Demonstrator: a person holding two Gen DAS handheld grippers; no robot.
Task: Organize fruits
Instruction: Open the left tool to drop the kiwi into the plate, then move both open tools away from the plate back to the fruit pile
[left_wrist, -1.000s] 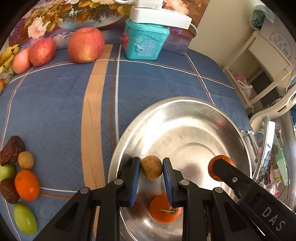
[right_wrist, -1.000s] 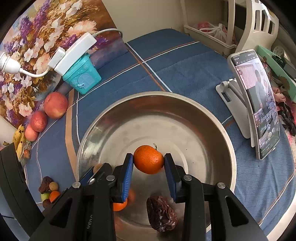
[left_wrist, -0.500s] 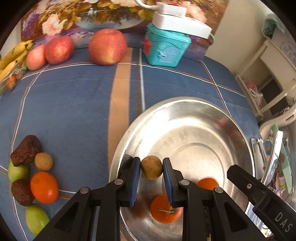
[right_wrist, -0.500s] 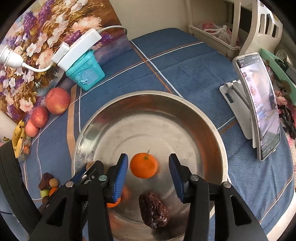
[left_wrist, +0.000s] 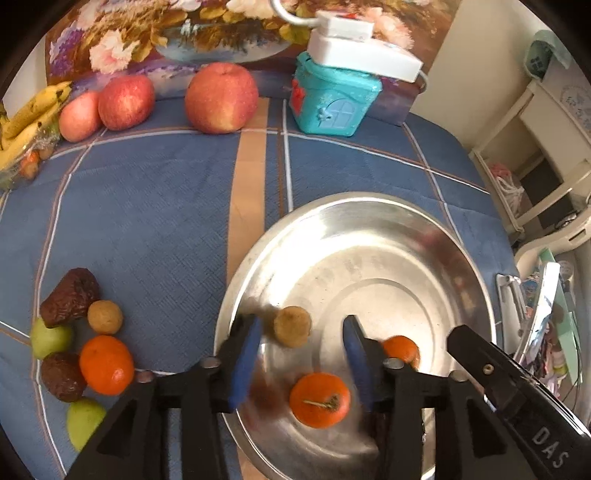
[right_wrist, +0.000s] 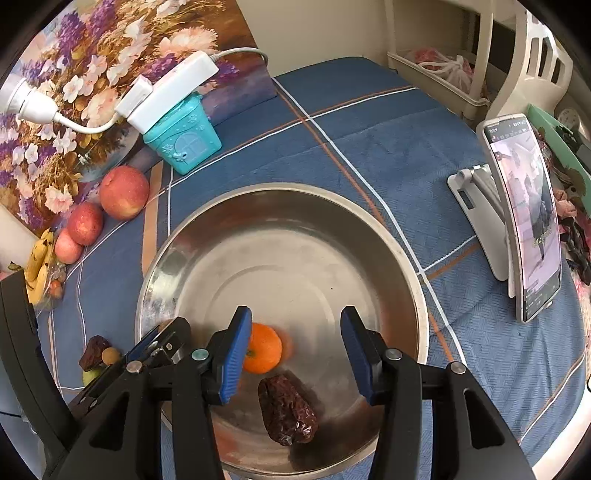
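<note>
Left wrist view: the left gripper (left_wrist: 301, 354) is opening, jaws now partly apart, releasing the small round tan fruit (left_wrist: 291, 325) at lower centre into the shallow steel bowl (left_wrist: 369, 206). The right gripper (right_wrist: 293, 354) is also opening, its orange tangerine (right_wrist: 263, 348) already dropped there.

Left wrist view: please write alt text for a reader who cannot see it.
The left gripper is opening over a steel bowl, its fingers clear of a small brown fruit between them. Two oranges lie in the bowl; more fruit sits on the blue cloth.

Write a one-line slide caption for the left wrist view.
Left gripper opening over the steel bowl, a small brown fruit loose between its jaws beside two oranges.
</note>
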